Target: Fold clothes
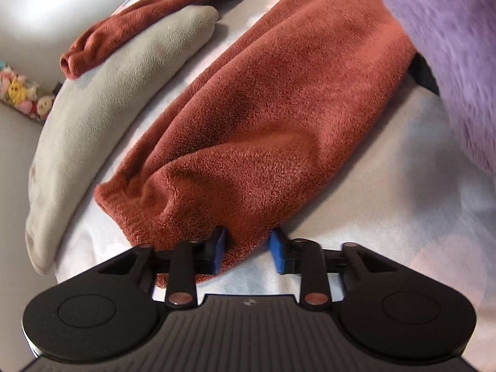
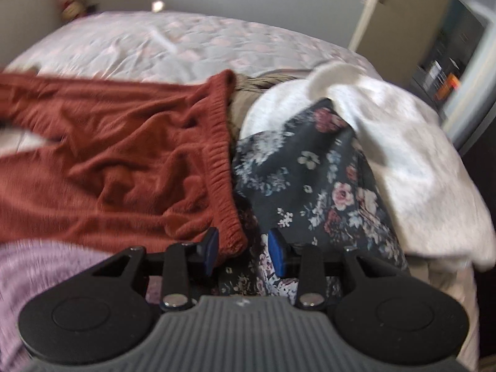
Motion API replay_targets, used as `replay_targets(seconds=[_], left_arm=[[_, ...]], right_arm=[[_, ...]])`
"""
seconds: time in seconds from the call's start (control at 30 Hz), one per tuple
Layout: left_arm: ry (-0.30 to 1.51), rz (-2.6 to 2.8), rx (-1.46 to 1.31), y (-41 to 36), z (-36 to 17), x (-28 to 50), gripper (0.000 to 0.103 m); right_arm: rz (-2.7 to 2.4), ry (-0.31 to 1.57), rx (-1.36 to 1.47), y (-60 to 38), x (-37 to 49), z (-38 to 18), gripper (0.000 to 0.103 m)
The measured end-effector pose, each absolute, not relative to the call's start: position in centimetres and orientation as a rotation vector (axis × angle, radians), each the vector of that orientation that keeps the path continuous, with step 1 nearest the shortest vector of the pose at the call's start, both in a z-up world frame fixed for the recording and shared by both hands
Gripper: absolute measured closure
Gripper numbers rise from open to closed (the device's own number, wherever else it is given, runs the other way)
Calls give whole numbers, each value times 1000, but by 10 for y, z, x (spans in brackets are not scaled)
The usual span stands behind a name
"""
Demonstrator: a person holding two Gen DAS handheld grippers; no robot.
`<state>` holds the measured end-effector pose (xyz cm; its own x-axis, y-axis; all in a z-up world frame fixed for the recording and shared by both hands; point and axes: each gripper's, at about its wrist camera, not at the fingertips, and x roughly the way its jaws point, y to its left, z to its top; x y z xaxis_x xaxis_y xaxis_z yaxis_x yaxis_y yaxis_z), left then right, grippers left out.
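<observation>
Rust fleece trousers spread on a bed, with a pair of tongs set at each end.

Left wrist view: the left tongs (image 1: 247,248) were held partly open, a leg cuff of the rust fleece trousers (image 1: 272,117) lying between the blue pads but not clamped; a grey garment (image 1: 93,130) lay beside it on the bed (image 1: 356,192), under the second leg. Right wrist view: the right tongs (image 2: 244,249) were likewise held apart, the elastic waistband corner (image 2: 231,232) entering the gap, unpinched. A floral garment (image 2: 310,179) and a white garment (image 2: 418,170) were heaped alongside. A grasp at both ends was judged to be in hand; both pairs would need closing on fabric. No containers were seen.
</observation>
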<state>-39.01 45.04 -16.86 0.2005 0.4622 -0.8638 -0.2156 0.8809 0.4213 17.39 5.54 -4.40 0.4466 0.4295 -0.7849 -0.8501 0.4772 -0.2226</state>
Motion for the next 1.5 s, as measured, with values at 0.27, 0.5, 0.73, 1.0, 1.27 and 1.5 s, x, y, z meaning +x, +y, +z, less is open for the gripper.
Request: replay_targets(seconds=[0.27,0.5,0.73,1.0,1.27,1.5], left_arm=[[1324,571,97,461,-158,-380,99],[1373,639,30,466,-156,-370,99],[1405,683,-15,469,-158,-362,99],[1401,721,-43,469,-155,-363,99],[1250,834,-124,471,-121,-380,100],[983,945,-140,477,-39,-399,100]], right_arm=[[1128,497,-1176,64,160,-58,67],[1290,268,-1622,73,162,-81,67],[1439,7,-1959,64,152,-122,74],[1561,-307,-2114,49,150,-164,66],[1466,-328,-2015,63,151,-168,88],[1327,-267,-1762,77,151,-118,92]])
